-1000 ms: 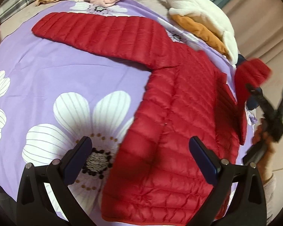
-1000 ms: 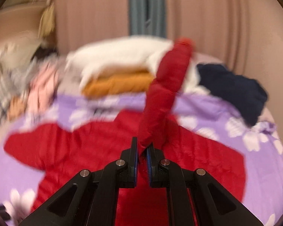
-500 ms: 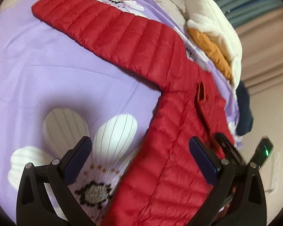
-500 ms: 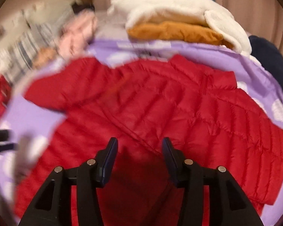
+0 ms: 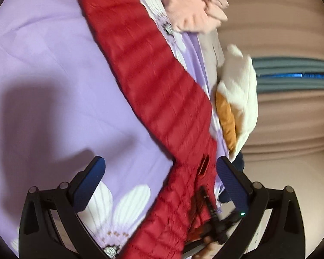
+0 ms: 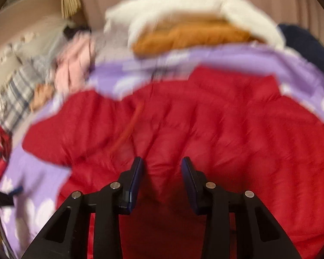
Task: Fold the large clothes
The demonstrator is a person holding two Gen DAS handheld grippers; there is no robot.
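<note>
Lying flat on the bedspread [image 5: 43, 69], the red jacket [image 6: 205, 118] spreads toward twelve o'clock beyond the right gripper [image 6: 162, 172], whose empty jaws are closing. The left gripper [image 5: 159, 183] gapes wide, with the jacket's sleeve [image 5: 153, 73] running toward eleven o'clock.

Quilted, faintly glossy red jacket [image 5: 162, 99] cloth

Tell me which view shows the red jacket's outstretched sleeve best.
The left wrist view: the sleeve runs its whole length across the purple bedsheet, quilting fairly sharp. The right wrist view shows mostly the jacket's body, with that sleeve only a blurred, foreshortened stub at the left.
</note>
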